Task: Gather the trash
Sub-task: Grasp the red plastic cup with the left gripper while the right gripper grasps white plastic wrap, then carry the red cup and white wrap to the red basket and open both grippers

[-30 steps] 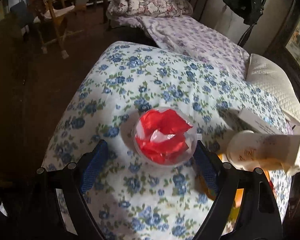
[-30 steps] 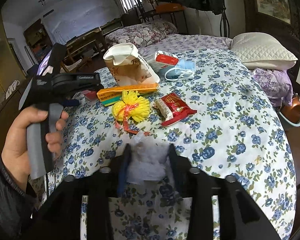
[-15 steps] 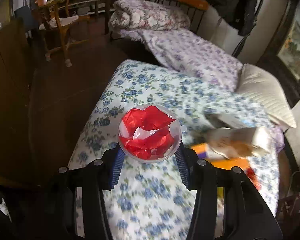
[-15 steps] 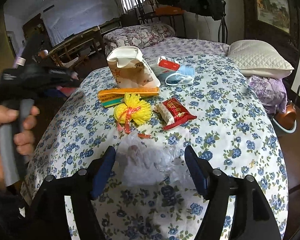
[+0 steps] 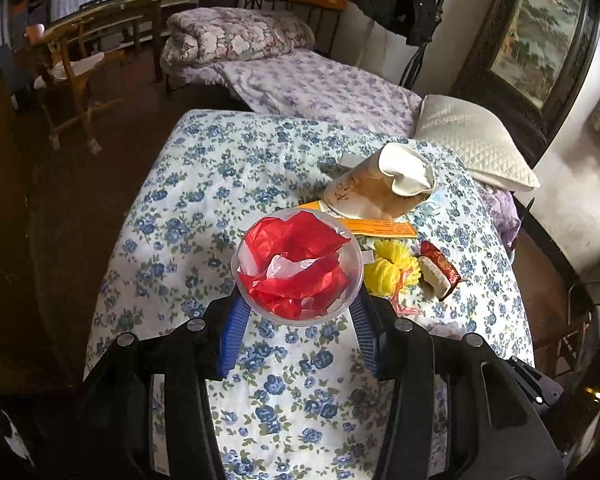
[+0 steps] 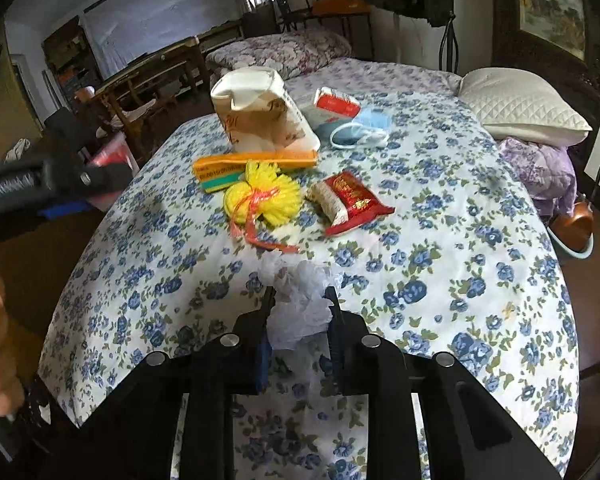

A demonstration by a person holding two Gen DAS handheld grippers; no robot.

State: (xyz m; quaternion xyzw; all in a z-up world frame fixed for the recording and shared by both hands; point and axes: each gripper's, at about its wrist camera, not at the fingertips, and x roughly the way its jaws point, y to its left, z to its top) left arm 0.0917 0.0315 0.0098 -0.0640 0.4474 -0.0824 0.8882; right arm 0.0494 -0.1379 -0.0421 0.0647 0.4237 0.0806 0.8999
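My left gripper (image 5: pixel 298 320) is shut on a clear plastic cup (image 5: pixel 297 266) stuffed with red and white wrappers, held above the flowered bed cover (image 5: pixel 204 208). My right gripper (image 6: pixel 300 312) is shut on a crumpled clear plastic wrapper (image 6: pixel 300 300) just above the cover. Loose trash lies beyond it: a yellow mesh ball with red ribbon (image 6: pixel 264 196), a red snack packet (image 6: pixel 350 200), an orange box (image 6: pixel 256 160), a paper bag (image 6: pixel 260 114), a blue face mask (image 6: pixel 364 128) and a small red-and-white pack (image 6: pixel 336 102).
A white quilted pillow (image 6: pixel 520 108) lies at the bed's far right. A second bed with a folded quilt (image 5: pixel 236 36) stands behind. A wooden chair (image 5: pixel 72 76) stands on the dark floor to the left. The left hand and its gripper handle (image 6: pixel 40 180) show at the left.
My left gripper closed on the cup and lifted it, turning right toward the trash. My right gripper opened over the clear wrapper, then closed on it again.
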